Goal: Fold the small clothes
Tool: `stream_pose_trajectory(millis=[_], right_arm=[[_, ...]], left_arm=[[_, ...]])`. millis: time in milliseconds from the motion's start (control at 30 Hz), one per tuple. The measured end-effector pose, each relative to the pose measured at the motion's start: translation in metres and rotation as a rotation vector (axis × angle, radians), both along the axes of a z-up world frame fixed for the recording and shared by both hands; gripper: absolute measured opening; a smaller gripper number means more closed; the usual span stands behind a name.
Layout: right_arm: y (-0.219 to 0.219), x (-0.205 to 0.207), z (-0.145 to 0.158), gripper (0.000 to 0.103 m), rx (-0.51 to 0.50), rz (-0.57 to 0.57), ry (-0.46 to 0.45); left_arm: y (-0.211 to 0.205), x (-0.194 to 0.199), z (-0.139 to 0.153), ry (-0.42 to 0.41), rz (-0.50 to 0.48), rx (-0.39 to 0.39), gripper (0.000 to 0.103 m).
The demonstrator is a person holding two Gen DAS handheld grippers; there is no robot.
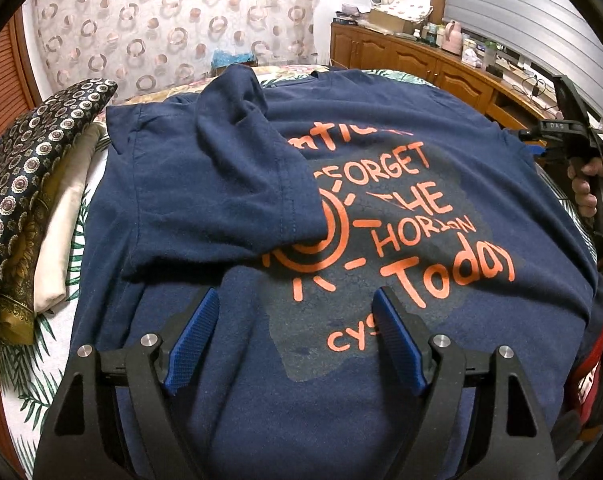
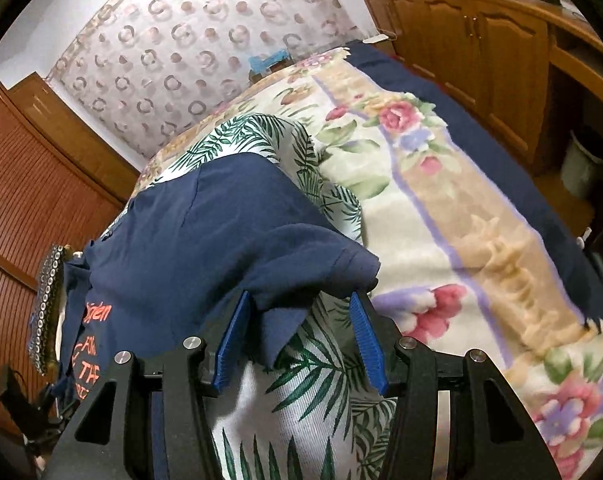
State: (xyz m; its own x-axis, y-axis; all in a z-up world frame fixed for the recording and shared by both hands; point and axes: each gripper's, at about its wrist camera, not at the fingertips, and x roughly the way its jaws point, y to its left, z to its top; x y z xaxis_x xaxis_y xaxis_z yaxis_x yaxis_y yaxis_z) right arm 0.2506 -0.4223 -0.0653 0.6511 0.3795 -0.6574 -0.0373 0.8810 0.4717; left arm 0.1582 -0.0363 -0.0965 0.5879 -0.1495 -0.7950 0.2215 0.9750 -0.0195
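A navy T-shirt (image 1: 229, 360) with orange lettering lies face up on the bed. One sleeve (image 1: 237, 184) is folded in over the chest and partly covers the print. My left gripper (image 1: 297, 300) hovers open over the lower half of the shirt, nothing between its blue pads (image 1: 193, 336). The right gripper (image 1: 541, 148), held by a hand, is at the shirt's far right shoulder. In the right wrist view the other sleeve (image 2: 301, 256) bunches between the tips of my right gripper (image 2: 299, 304). Its jaws stand apart, with the leaf-print sheet (image 2: 321, 380) showing between them.
Folded clothes lie left of the shirt: a dark patterned cloth (image 1: 21, 208) and a cream one (image 1: 61, 232). A floral blanket (image 2: 441, 200) covers the bed to the right. Wooden cabinets (image 1: 401, 56) with clutter line the far wall, and a bin (image 2: 585, 160) stands on the floor.
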Motion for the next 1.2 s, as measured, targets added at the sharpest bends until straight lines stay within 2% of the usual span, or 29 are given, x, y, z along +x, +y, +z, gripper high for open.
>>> stream_pose_trajectory(millis=[33, 67, 100, 133, 233, 433, 567, 667, 767, 833, 900, 933, 1033, 1200], right_arm=[[0.000, 0.000, 0.001, 0.037, 0.008, 0.007, -0.007], [0.001, 0.000, 0.003, 0.026, 0.008, 0.021, -0.016], [0.002, -0.001, 0.006, 0.021, -0.012, 0.020, -0.024], [0.004, -0.002, 0.009, 0.010, -0.042, 0.019, -0.038], [0.015, -0.008, 0.022, 0.003, -0.153, 0.017, -0.091], [0.046, -0.026, 0.063, 0.002, -0.270, 0.048, -0.256], [0.090, -0.040, 0.090, 0.002, -0.354, 0.147, -0.378], [0.135, -0.051, 0.095, 0.002, -0.403, 0.267, -0.438], [0.165, -0.061, 0.085, 0.002, -0.433, 0.351, -0.445], [0.173, -0.063, 0.074, 0.011, -0.421, 0.391, -0.414], [0.172, -0.064, 0.061, 0.040, -0.437, 0.391, -0.374], [0.168, -0.064, 0.058, 0.045, -0.436, 0.386, -0.370], [0.143, -0.063, 0.050, 0.047, -0.425, 0.338, -0.351], [0.105, -0.044, 0.046, 0.047, -0.403, 0.180, -0.279]], left_arm=[[-0.001, 0.000, 0.000, 0.000, 0.000, 0.000, 0.080], [-0.001, 0.000, 0.000, 0.000, 0.000, 0.000, 0.080], [-0.001, 0.000, 0.000, 0.000, 0.001, 0.001, 0.080], [-0.001, 0.000, 0.000, 0.000, 0.001, 0.001, 0.080], [-0.001, 0.000, 0.000, 0.000, 0.001, 0.001, 0.080], [-0.001, 0.000, 0.000, 0.001, 0.001, 0.001, 0.080], [-0.001, 0.000, 0.000, 0.001, 0.000, 0.001, 0.080], [-0.001, 0.000, 0.000, 0.001, 0.000, 0.001, 0.081], [0.000, 0.001, 0.000, 0.001, 0.000, 0.001, 0.080], [0.002, 0.001, 0.000, 0.003, -0.002, -0.007, 0.080], [0.005, 0.001, 0.001, 0.001, 0.000, -0.020, 0.081], [0.006, 0.001, 0.002, 0.001, 0.008, -0.034, 0.080], [0.006, -0.004, 0.009, -0.019, 0.019, -0.068, 0.080], [-0.004, -0.015, 0.024, -0.079, 0.006, -0.062, 0.080]])
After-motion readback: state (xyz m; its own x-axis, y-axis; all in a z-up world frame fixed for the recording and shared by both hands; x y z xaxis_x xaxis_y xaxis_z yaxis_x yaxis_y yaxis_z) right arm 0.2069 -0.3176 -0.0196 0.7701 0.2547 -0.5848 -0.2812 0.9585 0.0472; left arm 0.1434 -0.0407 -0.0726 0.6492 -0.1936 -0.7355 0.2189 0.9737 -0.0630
